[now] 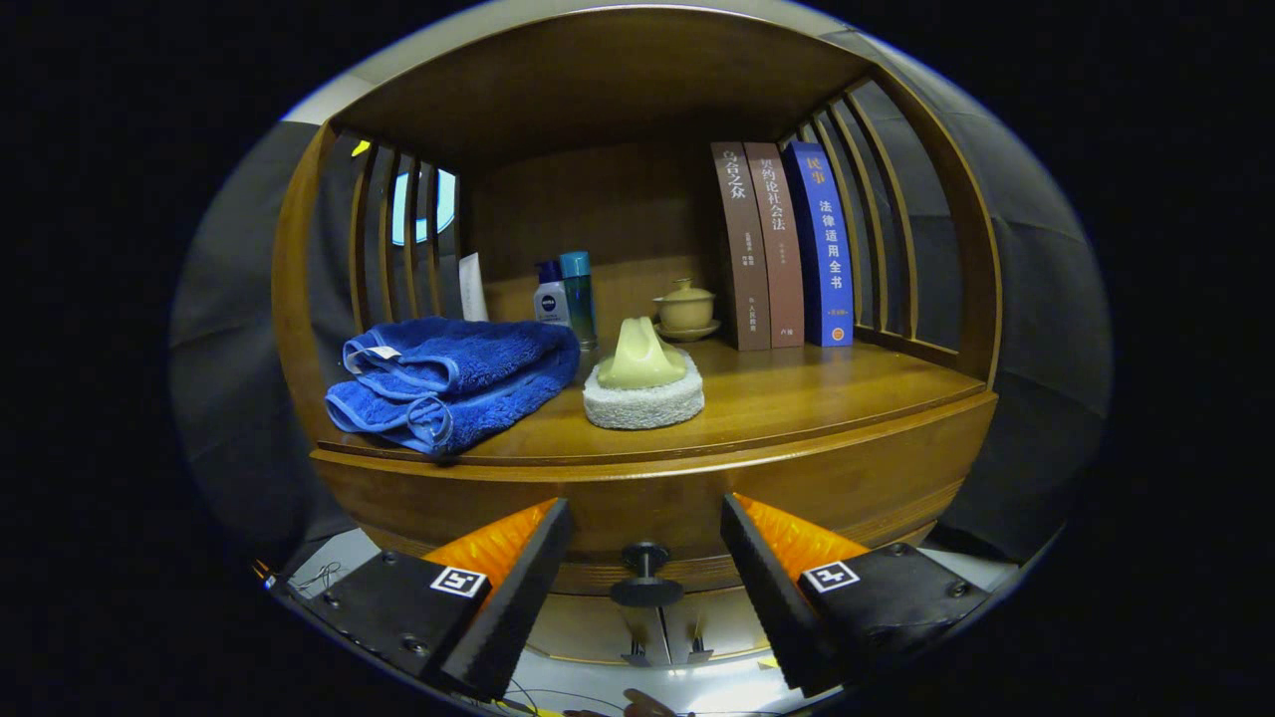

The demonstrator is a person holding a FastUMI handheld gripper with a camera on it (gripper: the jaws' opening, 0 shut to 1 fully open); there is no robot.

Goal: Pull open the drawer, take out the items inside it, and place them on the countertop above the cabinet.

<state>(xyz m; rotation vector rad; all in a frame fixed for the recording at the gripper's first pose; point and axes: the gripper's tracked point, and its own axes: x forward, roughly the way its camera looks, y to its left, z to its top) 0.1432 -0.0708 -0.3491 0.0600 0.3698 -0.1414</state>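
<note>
While drawer (637, 498) sits closed, fingers (645, 588) spread, released, flanking knob (645, 576); towel (453, 378), sponge (642, 398) on surface at 12 o'clock. If opening: centre on knob, clench, pull straight.

The drawer (657, 498) front is partly covered by the claw (645, 558), whose two fingers stand apart on either side of the knob (645, 573) without touching it; the drawer's inside is hidden. The folded blue towel (453, 378) hides the lower parts of the bottles (563, 294) and the white tube (472, 287) behind it. The pale object on the sponge (642, 393) covers part of the lidded cup's saucer (687, 331). Small print on the book (787, 244) spines is too fine to tell.
</note>
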